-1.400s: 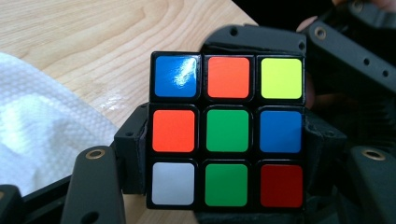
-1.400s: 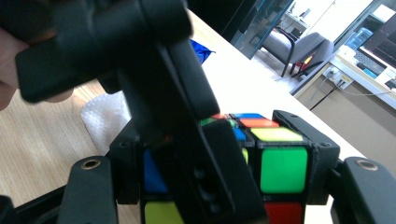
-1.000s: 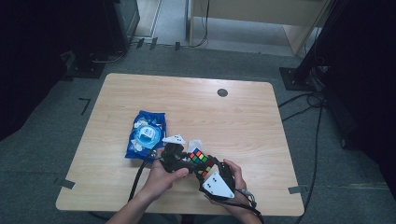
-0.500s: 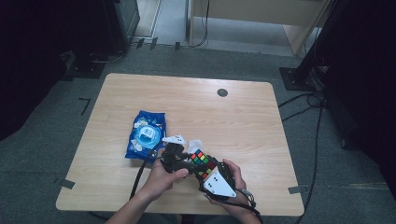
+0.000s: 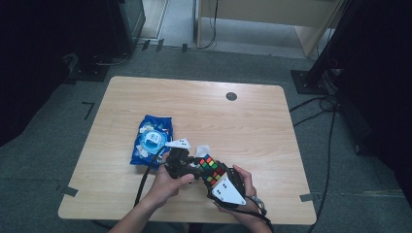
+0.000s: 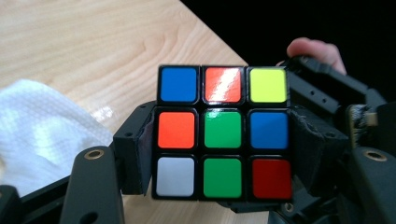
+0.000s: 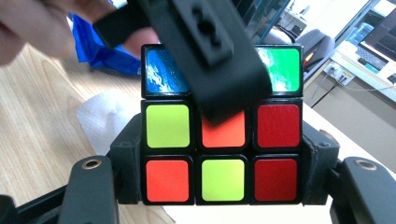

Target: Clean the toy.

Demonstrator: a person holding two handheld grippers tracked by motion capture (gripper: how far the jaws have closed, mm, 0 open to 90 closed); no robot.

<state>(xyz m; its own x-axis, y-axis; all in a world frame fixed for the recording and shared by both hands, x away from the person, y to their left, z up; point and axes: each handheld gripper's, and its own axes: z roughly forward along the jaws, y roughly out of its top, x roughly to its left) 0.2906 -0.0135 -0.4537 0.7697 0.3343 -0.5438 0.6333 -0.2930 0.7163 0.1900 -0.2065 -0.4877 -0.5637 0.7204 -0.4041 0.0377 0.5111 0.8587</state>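
Note:
A scrambled Rubik's cube (image 5: pixel 210 169) hangs just above the near part of the wooden table (image 5: pixel 252 126), caught between both grippers. My left gripper (image 5: pixel 192 167) comes in from the left, and in the left gripper view (image 6: pixel 222 154) its pads press the two sides of the cube (image 6: pixel 222 133). My right gripper (image 5: pixel 221 182) clamps the cube from the near right; in the right gripper view (image 7: pixel 222 168) its jaws squeeze the lower two layers of the cube (image 7: pixel 222 149). One left gripper finger (image 7: pixel 210 46) crosses the cube's top row there.
A blue packet of wipes (image 5: pixel 151 141) lies left of the hands, with a white wipe (image 5: pixel 201 148) on the table just beyond the cube. A small black disc (image 5: pixel 231 96) sits near the far edge. The table's near edge is right under the hands.

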